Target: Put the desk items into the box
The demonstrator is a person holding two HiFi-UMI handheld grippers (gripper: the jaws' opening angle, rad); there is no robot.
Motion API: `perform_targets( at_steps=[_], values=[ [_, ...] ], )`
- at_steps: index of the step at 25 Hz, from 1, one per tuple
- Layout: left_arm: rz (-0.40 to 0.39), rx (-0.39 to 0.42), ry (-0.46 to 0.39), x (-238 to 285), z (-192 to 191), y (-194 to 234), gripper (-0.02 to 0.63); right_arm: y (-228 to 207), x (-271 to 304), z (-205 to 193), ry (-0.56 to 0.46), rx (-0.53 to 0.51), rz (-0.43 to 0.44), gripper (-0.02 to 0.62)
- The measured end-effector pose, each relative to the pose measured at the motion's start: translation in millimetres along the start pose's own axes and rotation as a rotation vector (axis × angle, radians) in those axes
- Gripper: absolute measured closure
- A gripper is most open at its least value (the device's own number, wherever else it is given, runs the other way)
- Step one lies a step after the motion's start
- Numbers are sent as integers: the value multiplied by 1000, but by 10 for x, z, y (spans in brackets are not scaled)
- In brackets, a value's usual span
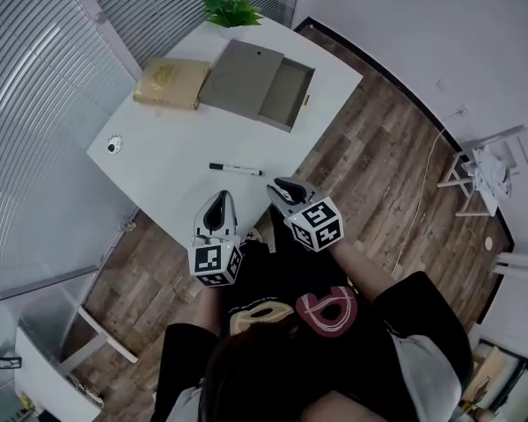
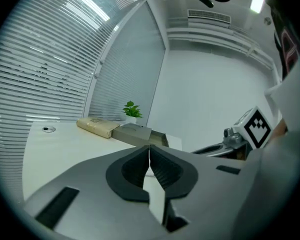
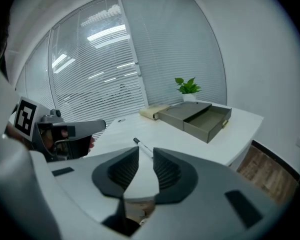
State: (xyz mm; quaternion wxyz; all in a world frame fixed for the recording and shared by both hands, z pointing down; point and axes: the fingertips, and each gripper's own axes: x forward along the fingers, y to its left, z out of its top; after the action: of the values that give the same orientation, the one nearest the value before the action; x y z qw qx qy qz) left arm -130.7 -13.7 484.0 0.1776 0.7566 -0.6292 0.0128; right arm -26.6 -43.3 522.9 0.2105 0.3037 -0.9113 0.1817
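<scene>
The small round item (image 1: pixel 113 144) is too small to identify.

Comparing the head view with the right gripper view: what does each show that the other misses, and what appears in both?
Head view only: the white rack and the cable on the wooden floor. Right gripper view only: the right gripper seen along its jaws, which are slightly apart and grip nothing. Both: the pen, the slid-open box, the tan book and the plant.
</scene>
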Motion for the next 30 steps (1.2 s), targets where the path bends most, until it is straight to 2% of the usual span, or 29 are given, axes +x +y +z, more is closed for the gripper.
perform_targets(
  at_steps=[9,12,15,30],
  values=[
    [170,-73,4,128,26,291,588,-99,495,260,87,-111,149,457],
    [221,-95,-2,161,45,369,588,-70,627,316,128,-144,213,454],
    [271,-112,-14,200,77,446,588,-26,755,337,172,-220,267,454],
    [482,-155,-58,325,141,584,588,201,1260,73,396,-475,453,454]
  ],
)
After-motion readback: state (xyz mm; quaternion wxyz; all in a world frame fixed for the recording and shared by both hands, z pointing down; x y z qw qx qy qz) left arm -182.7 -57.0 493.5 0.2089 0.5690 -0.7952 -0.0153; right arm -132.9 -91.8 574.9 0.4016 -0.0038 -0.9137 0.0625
